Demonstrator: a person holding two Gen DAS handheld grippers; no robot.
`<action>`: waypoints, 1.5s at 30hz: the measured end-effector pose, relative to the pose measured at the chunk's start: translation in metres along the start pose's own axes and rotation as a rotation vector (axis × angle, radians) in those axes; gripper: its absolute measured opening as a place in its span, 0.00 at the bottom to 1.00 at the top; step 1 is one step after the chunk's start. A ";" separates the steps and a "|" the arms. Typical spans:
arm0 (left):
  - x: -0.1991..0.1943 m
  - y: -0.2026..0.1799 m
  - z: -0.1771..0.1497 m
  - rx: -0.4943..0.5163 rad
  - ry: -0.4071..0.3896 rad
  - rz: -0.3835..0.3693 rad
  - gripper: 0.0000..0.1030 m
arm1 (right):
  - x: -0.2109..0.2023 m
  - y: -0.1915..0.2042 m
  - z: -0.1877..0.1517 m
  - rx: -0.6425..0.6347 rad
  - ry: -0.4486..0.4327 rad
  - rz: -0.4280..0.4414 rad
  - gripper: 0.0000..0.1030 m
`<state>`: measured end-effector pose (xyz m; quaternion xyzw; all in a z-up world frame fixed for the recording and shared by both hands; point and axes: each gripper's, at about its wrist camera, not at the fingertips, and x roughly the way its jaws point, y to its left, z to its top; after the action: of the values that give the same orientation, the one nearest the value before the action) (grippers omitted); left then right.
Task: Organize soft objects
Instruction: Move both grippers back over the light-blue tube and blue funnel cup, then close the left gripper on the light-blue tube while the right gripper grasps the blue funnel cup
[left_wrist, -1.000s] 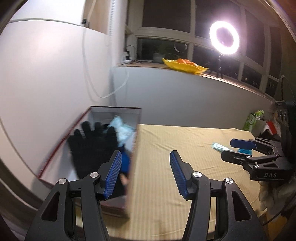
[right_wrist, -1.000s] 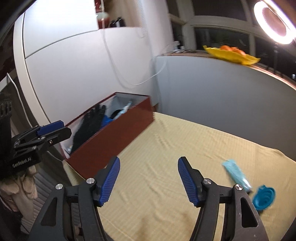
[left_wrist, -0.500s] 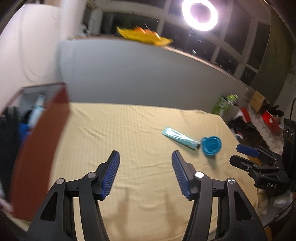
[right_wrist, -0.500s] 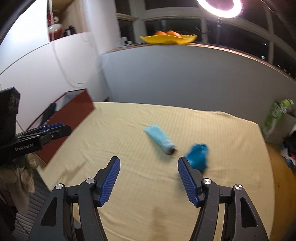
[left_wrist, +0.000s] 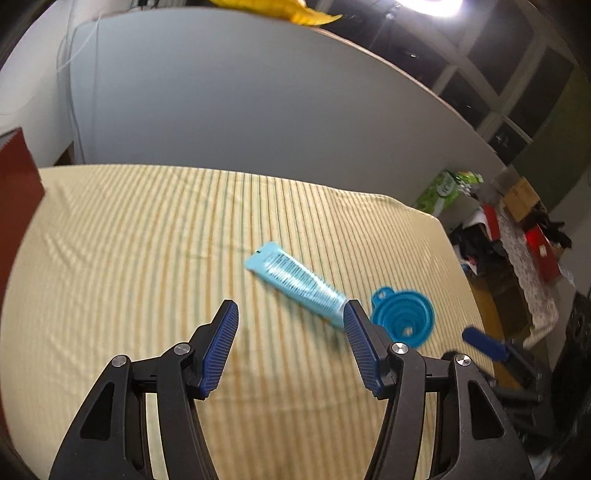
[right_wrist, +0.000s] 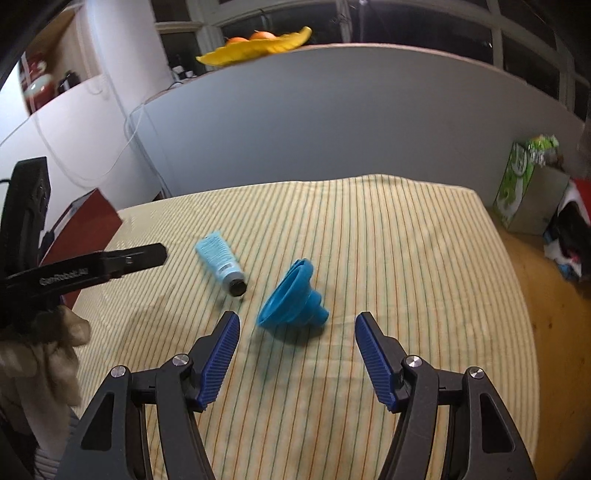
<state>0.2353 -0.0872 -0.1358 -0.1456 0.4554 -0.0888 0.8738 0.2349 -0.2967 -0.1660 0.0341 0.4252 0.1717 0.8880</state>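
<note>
A light blue tube (left_wrist: 295, 282) with a black cap lies on the yellow striped cloth (left_wrist: 129, 240). A blue collapsible funnel (left_wrist: 404, 317) rests on its side just right of the tube. My left gripper (left_wrist: 290, 308) hovers open over the cloth just short of the tube's cap end, with nothing between its pads. My right gripper (right_wrist: 297, 318) is open too, and the funnel (right_wrist: 291, 295) lies just ahead of its fingertips, untouched. From the right wrist, the tube (right_wrist: 219, 260) lies left of the funnel. The left gripper's finger (right_wrist: 110, 264) reaches in from the left.
A dark red box (right_wrist: 85, 229) stands at the table's left edge. A grey partition runs behind the table, with a yellow dish of oranges (right_wrist: 258, 46) on its ledge. A green carton (right_wrist: 517, 184) and floor clutter (left_wrist: 517, 229) lie past the right edge.
Both grippers swung right and down, away from the red box with the black glove, toward the tube and funnel. The left jaws stand slightly wider than a second ago.
</note>
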 end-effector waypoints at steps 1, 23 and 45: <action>0.005 -0.001 0.002 -0.010 0.008 0.003 0.57 | 0.002 -0.002 0.000 0.011 0.003 0.005 0.59; 0.059 -0.035 -0.004 0.026 0.052 0.137 0.57 | 0.026 -0.023 0.006 0.082 0.043 0.039 0.59; 0.050 -0.029 -0.016 0.204 0.070 0.129 0.27 | 0.053 -0.018 0.018 0.133 0.178 0.092 0.27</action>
<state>0.2500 -0.1320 -0.1736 -0.0230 0.4828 -0.0833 0.8715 0.2843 -0.2947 -0.1981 0.0969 0.5106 0.1860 0.8338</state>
